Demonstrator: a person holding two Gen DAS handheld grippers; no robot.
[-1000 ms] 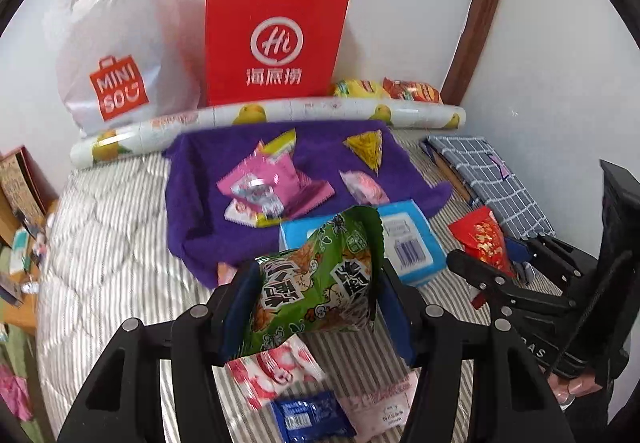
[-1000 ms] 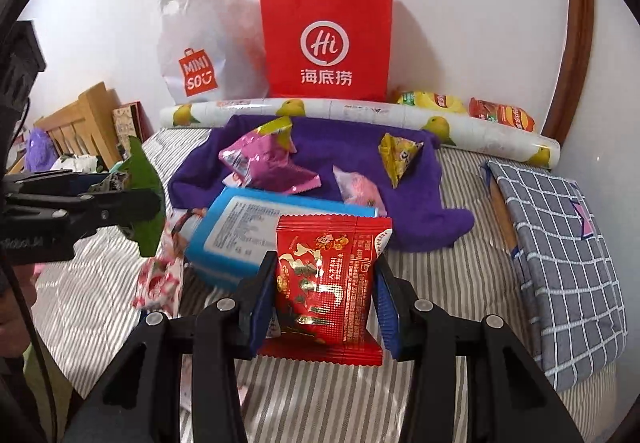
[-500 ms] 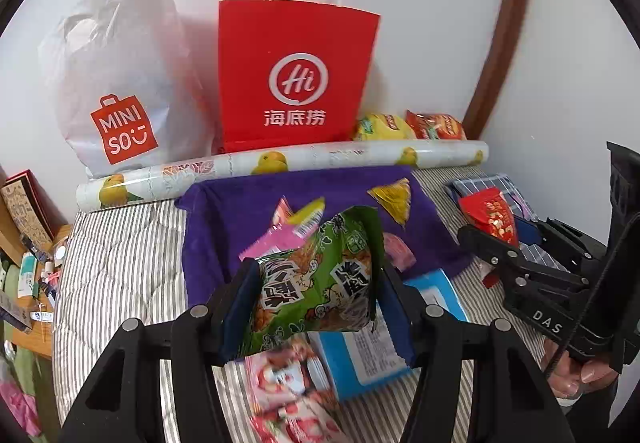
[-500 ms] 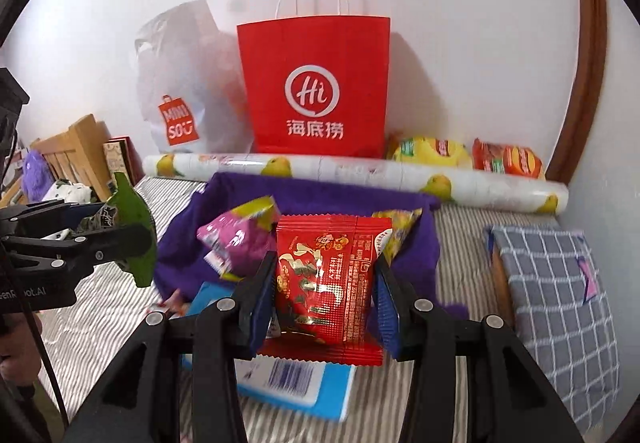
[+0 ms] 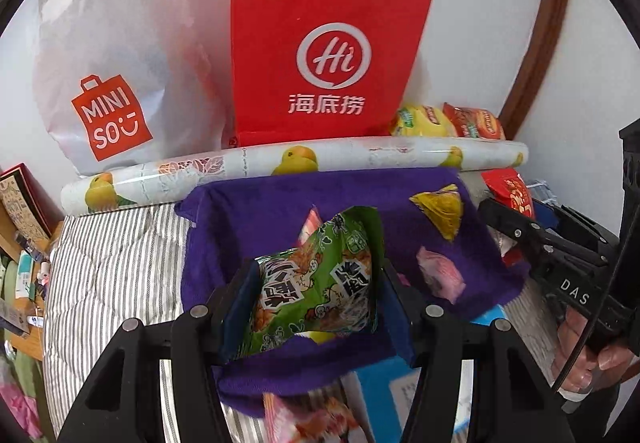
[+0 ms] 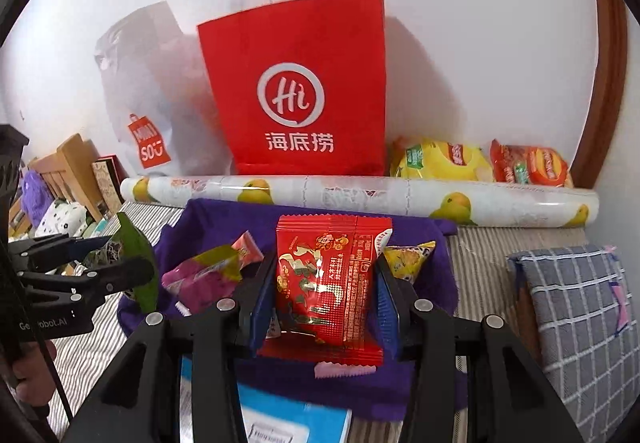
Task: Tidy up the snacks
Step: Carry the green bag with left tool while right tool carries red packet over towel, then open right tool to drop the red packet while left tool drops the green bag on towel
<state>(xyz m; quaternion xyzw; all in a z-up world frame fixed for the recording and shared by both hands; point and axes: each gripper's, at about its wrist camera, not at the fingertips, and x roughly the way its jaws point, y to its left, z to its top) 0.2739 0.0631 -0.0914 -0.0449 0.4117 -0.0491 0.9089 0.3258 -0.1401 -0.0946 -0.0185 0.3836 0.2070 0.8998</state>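
Item 1: green snack packet (image 5: 316, 279), held between the fingers of the left gripper (image 5: 316, 307), above the purple towel (image 5: 256, 211) on the bed (image 5: 112, 267).
Item 2: red snack packet (image 6: 326, 283), clamped by the right gripper (image 6: 324, 307), near the red paper bag (image 6: 296, 91).
Handling, judged: both light, soft, crinkly, probably slippery film; contents may crush. Grip across the flat middle, gently.

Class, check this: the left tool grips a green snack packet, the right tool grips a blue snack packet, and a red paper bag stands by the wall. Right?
Not quite. The right tool grips a red snack packet, not blue, as the right wrist view shows. The left tool does grip a green snack packet, and the red paper bag stands by the wall.
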